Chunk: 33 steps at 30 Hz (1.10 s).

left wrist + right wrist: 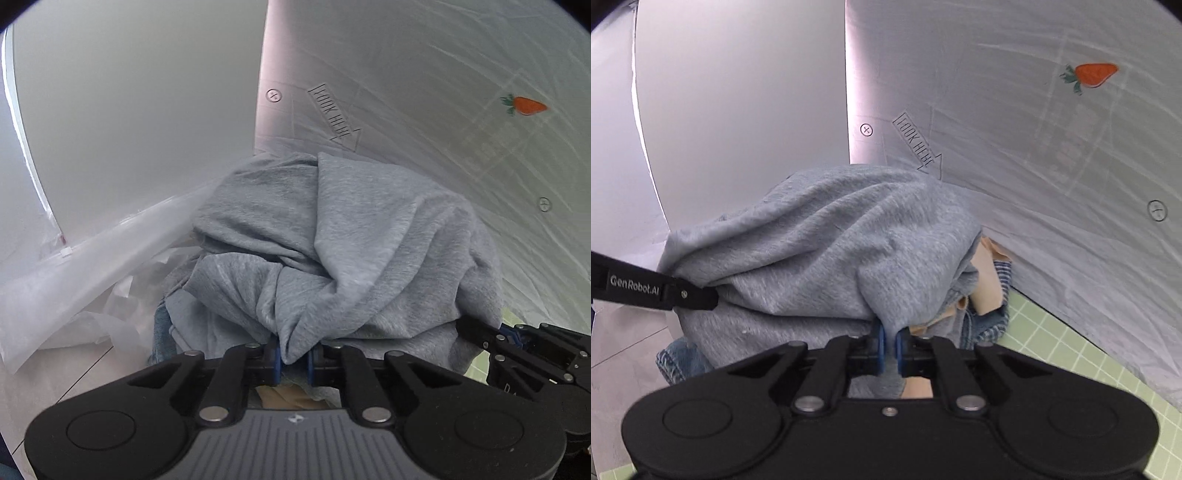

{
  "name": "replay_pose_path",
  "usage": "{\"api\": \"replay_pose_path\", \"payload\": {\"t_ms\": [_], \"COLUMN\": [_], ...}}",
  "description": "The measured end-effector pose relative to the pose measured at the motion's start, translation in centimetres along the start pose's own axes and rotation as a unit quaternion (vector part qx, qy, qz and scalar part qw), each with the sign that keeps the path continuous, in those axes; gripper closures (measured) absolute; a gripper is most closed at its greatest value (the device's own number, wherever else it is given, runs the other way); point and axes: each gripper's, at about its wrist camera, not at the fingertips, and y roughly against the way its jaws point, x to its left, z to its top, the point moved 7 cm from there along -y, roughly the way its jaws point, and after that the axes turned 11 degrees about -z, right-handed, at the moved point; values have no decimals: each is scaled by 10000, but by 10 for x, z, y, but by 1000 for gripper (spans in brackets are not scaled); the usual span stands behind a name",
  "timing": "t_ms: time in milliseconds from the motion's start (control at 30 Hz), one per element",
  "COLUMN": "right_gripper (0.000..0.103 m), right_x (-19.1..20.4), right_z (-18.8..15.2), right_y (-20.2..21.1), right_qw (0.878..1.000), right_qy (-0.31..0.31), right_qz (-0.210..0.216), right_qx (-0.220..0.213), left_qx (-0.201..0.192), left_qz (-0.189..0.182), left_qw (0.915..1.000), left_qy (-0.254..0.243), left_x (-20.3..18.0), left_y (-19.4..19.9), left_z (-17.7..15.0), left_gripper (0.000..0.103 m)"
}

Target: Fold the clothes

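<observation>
from the left wrist view, i see my left gripper point(294, 360) clamped on a bunched fold of the grey sweatshirt point(343, 243), which hangs heaped in front of the plastic-covered backdrop point(443, 92) — i judge i hold it by an edge so it can be shaken out. over on the right wrist view, my right gripper point(889, 350) pinches another fold, above the denim point(990, 325) and the green grid mat point(1052, 343) — two grips to spread it.
</observation>
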Motion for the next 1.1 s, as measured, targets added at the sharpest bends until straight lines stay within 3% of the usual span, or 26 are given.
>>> {"api": "replay_pose_path", "payload": {"t_ms": [167,267,367,467,533,667,767,833,900,1033,1100], "right_gripper": [97,97,97,97,97,96,92,78,66,59,48], "right_x": [-48,-91,-138,-183,-211,-259,-288,-301,-311,-330,-338], "right_z": [-42,-92,-166,-258,-317,-403,-430,-433,-431,-421,-413], "right_y": [64,108,148,187,212,266,296,313,328,340,337], "right_qw": [9980,9931,9836,9668,9497,9212,9091,9043,9011,8928,8910], "right_qy": [-230,-584,-778,-1002,-1212,-1690,-2019,-2251,-2440,-2823,-2955], "right_qz": [-588,-1005,-1497,-1950,-2220,-2593,-2734,-2814,-2900,-3045,-3046], "right_qx": [-54,184,633,1311,1847,2358,2410,2290,2108,1749,1613], "left_qx": [220,567,1148,1628,1890,1991,1911,1876,1842,1759,1712], "left_qz": [-609,-1003,-1376,-1331,-1302,-1146,-855,-727,-664,-586,-656], "left_qw": [9973,9917,9817,9728,9693,9710,9767,9788,9801,9823,9829], "left_qy": [-353,-567,-644,-972,-883,-658,-483,-372,-331,-254,-176], "left_x": [-69,-118,-169,-210,-226,-236,-234,-234,-233,-234,-237], "left_y": [22,28,26,26,32,44,45,42,42,44,39], "left_z": [-46,-94,-160,-232,-269,-306,-313,-313,-310,-302,-294], "left_gripper": [92,92,90,90,90,88,80,73,67,58,54]}}
